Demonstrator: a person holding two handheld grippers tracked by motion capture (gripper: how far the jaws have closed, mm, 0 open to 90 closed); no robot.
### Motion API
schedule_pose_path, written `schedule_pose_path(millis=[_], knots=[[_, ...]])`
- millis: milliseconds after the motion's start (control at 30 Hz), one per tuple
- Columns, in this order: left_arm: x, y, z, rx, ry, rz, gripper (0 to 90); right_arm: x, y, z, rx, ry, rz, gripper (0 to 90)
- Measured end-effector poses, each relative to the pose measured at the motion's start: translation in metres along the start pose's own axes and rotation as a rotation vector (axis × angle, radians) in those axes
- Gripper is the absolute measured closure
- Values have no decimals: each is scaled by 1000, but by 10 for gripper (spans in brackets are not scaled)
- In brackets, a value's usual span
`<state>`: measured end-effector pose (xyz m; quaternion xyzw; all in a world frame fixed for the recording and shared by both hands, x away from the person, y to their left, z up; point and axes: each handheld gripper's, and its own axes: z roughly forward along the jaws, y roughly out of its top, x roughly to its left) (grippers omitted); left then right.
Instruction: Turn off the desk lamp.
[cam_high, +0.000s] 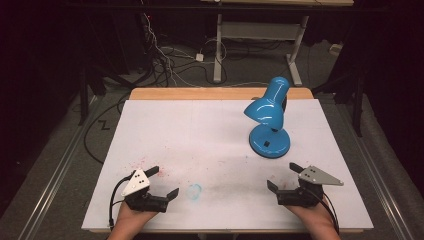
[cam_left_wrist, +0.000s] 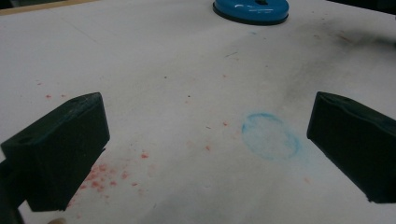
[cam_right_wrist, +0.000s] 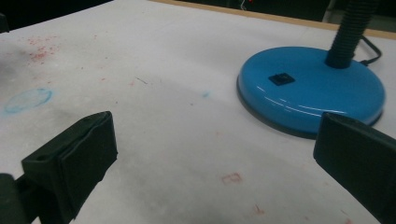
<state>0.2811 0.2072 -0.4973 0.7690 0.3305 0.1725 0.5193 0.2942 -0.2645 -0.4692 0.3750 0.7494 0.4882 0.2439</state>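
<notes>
My right claw (cam_high: 283, 176) stands wide open and empty — the glossy blue desk lamp with its round base (cam_high: 269, 140) sits just ahead of it on the white counter (cam_high: 200, 135). Left claw (cam_high: 165, 182) gapes empty too. A careless nudge at the tall shade could tip it.

In the left gripper view, the lamp (cam_left_wrist: 251, 10) is cut off by the top edge, so only part of its blue base is seen. In the right gripper view, its shade is lost above the black neck (cam_right_wrist: 348, 32), and its cable runs off behind the base.
</notes>
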Motion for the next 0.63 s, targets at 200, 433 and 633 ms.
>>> schedule_pose_path(millis=[200,433,633], knots=[[0,0,0,0,1,3,0,-3,-10,-22,-47,-30,9,2],[0,0,0,-1,5,1,0,-4,-18,-17,-17,-40,-10,2],[0,0,-1,-4,14,-2,0,-6,-18,-18,-11,-43,-5,2]])
